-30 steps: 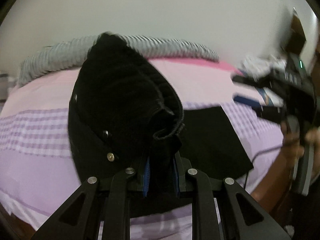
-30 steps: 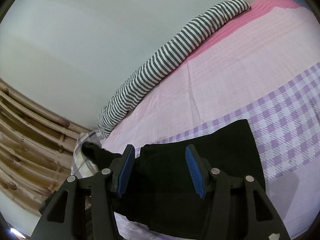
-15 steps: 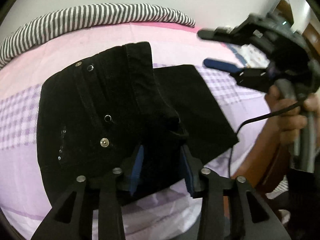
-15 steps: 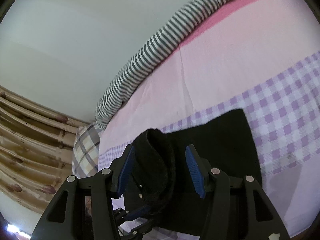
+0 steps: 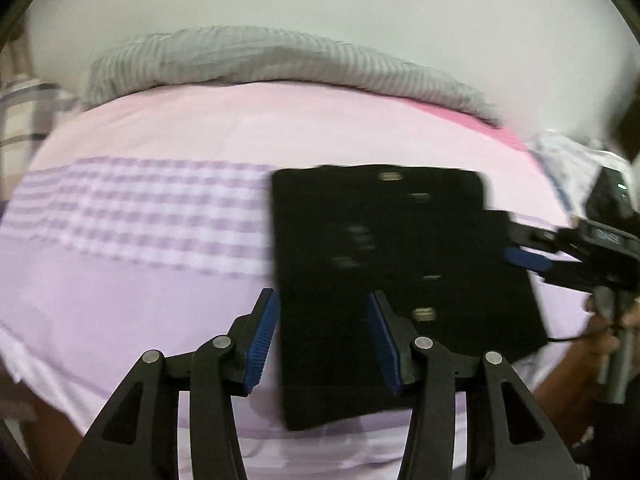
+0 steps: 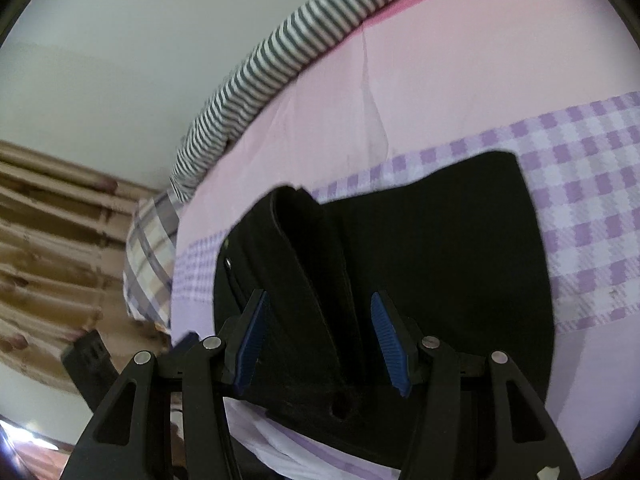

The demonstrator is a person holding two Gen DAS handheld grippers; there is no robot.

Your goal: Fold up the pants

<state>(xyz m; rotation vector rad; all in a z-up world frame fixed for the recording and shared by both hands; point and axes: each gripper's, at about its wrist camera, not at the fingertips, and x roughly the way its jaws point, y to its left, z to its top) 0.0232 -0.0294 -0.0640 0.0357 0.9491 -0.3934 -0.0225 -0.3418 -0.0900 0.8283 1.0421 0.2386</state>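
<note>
Black pants (image 5: 384,264) flat on bed (image 5: 160,280), under L gripper (image 5: 322,340), jaws opening.

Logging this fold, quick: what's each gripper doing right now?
Left gripper: jaws opening, clear of the pants.
Right gripper: open, holding nothing.

The pants (image 5: 400,272) lie folded on the bed (image 5: 160,280), near its front edge. In the left wrist view the left claw (image 5: 324,340) hangs above their left part, jaws opening, nothing pressed between them. The right claw (image 5: 532,256) reaches in from the right, over the pants' right edge. A bolster (image 5: 280,60) lies along the far side of the bed, against the wall (image 5: 320,0). In the right wrist view a pillow (image 6: 150,256) lies at the bed's left end, beyond the pants, with a headboard (image 6: 52,240) left of it.
</note>
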